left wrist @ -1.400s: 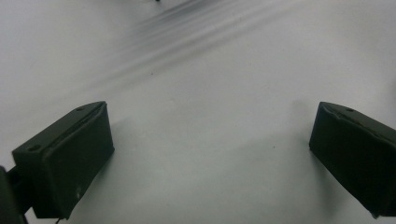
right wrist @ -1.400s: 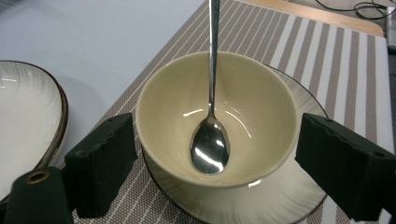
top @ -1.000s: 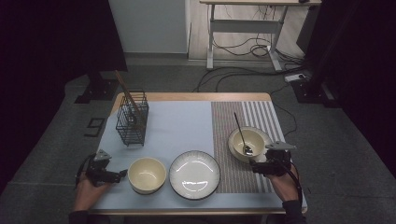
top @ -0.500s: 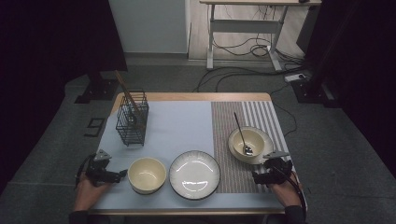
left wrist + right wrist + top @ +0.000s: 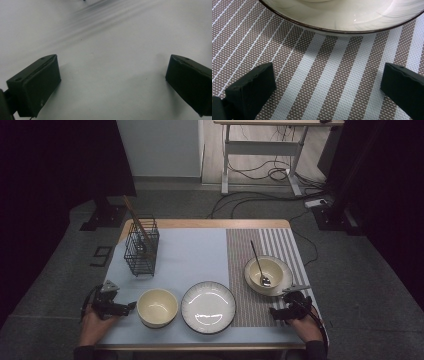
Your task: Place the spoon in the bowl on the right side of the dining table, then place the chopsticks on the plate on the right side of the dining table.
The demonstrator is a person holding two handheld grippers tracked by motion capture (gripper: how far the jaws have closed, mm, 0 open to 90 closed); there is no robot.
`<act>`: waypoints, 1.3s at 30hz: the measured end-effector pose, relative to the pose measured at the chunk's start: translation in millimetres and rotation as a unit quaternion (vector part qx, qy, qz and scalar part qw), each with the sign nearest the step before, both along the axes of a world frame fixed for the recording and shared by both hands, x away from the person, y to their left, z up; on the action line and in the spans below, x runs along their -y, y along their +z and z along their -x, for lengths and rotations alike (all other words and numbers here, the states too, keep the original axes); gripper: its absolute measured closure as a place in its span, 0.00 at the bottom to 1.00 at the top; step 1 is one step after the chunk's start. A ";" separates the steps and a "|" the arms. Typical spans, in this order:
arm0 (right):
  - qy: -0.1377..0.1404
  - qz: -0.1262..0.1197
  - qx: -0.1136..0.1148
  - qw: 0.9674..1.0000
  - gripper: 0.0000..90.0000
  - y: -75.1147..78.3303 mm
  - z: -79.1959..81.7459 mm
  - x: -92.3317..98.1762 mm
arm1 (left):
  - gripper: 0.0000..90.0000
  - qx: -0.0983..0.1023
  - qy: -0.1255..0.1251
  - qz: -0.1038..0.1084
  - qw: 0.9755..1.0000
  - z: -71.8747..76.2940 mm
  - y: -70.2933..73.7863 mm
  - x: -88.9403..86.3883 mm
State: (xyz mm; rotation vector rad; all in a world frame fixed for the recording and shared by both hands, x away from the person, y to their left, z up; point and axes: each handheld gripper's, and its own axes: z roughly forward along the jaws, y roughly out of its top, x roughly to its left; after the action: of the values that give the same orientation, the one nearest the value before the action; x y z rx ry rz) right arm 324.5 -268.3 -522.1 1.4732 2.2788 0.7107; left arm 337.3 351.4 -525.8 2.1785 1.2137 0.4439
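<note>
Since a second ago, the right gripper (image 5: 280, 312) has pulled back from the bowl with the spoon (image 5: 268, 273); both it and the left gripper (image 5: 125, 306) rest wide apart, holding nothing. Approach the striped plate (image 5: 208, 306) slowly, jaws level.

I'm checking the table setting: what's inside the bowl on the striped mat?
A spoon lies in the bowl, its head at the bottom and its handle leaning out over the far rim. Nothing else shows inside; the patch of bowl under the spoon's head is covered.
</note>
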 end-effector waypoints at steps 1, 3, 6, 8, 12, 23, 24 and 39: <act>0.000 0.000 0.001 1.000 0.00 0.0 0.0 0.0 | 0.00 0.000 0.000 0.000 1.000 0.0 -0.1 -0.1; 0.001 0.000 0.001 1.000 0.00 -0.1 0.2 0.0 | 0.00 0.000 0.000 0.000 1.000 0.0 0.0 0.0; 0.001 0.002 -0.001 1.000 0.00 0.2 -0.4 -0.2 | 0.00 0.000 0.000 0.000 1.000 -0.1 0.0 -0.2; 0.001 0.003 -0.003 1.000 0.00 0.5 -0.7 -0.4 | 0.00 0.000 0.000 0.000 1.000 -0.1 0.0 -0.1; -0.001 0.003 -0.006 1.000 0.00 0.9 -1.0 -0.9 | 0.00 0.000 0.000 0.000 1.000 -0.1 0.0 -0.1; 0.016 0.008 -0.006 1.000 0.00 4.5 0.8 -5.5 | 0.00 0.000 0.000 0.000 1.000 0.0 0.0 -0.2; 0.016 0.008 -0.003 1.000 0.00 5.8 1.2 -5.7 | 0.00 0.000 0.000 0.000 1.000 0.0 0.0 -0.1; 0.023 -0.009 0.034 0.999 0.00 25.1 8.5 -8.9 | 0.00 0.000 0.000 0.000 1.000 0.0 0.0 -0.2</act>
State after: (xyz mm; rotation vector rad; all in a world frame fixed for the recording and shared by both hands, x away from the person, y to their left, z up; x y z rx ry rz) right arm 316.0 -259.4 -497.0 1.3870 2.2667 0.7838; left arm 337.3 351.6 -525.9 2.1780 1.2134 0.4437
